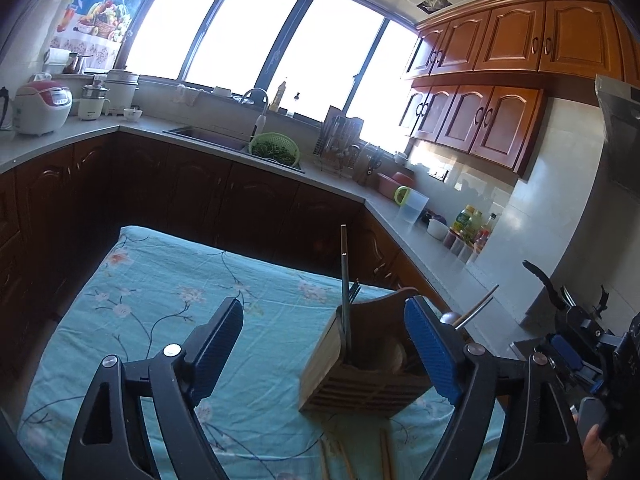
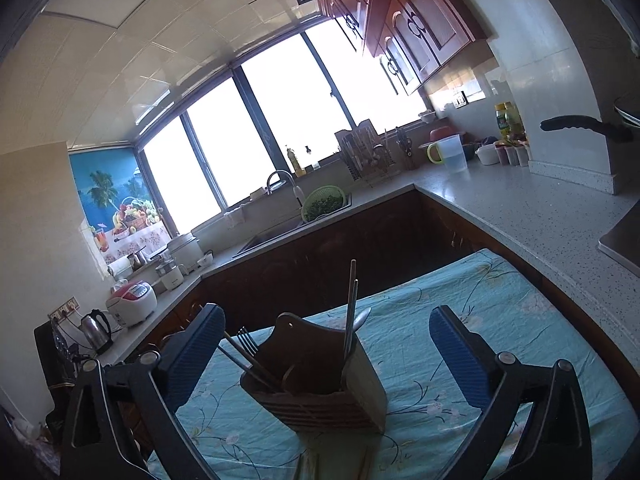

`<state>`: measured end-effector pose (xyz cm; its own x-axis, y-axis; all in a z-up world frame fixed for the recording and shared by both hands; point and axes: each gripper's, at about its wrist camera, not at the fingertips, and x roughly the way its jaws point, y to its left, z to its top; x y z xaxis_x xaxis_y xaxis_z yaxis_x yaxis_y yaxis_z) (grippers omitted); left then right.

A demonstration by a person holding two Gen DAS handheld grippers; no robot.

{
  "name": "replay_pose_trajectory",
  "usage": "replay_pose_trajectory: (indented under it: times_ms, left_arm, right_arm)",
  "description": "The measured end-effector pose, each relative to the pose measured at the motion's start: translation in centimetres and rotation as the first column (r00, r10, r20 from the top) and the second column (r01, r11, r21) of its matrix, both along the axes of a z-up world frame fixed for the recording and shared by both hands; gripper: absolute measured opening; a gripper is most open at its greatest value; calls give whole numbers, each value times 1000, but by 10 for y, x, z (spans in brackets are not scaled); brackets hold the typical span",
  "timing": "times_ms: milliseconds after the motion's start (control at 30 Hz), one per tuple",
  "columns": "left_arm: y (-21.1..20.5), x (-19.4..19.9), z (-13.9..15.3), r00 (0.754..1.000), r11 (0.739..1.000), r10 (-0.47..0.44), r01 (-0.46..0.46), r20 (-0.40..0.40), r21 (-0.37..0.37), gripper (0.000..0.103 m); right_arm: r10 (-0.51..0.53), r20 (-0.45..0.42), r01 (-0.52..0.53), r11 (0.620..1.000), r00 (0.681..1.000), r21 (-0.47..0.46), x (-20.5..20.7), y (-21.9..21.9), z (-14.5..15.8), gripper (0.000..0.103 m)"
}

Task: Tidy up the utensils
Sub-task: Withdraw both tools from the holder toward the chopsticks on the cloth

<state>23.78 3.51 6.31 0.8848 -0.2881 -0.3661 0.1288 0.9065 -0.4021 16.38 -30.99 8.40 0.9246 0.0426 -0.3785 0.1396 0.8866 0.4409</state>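
I am working in a home kitchen: a sink (image 1: 208, 136) under wide windows (image 1: 256, 36), wooden cabinets (image 1: 516, 40), a rice cooker (image 1: 42, 108) on the countertop's (image 2: 520, 216) left end.

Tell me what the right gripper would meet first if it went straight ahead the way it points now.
Most likely the wooden utensil holder: it stands on the table between the open right gripper fingers, straight ahead. How far away it is remains unclear.
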Motion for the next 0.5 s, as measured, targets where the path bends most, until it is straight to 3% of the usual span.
replay_pose_trajectory:
  times_ms: [233, 500]
  left_arm:
    - [13, -54, -11, 999, 1000, 17, -17, -50, -4, 85]
    - [24, -95, -24, 991, 1000, 28, -27, -127, 14, 85]
  right_arm:
    - [5, -50, -3, 1000, 999, 30, -41, 8, -24, 103]
    - [2, -168, 4, 999, 986, 34, -76, 16, -67, 103]
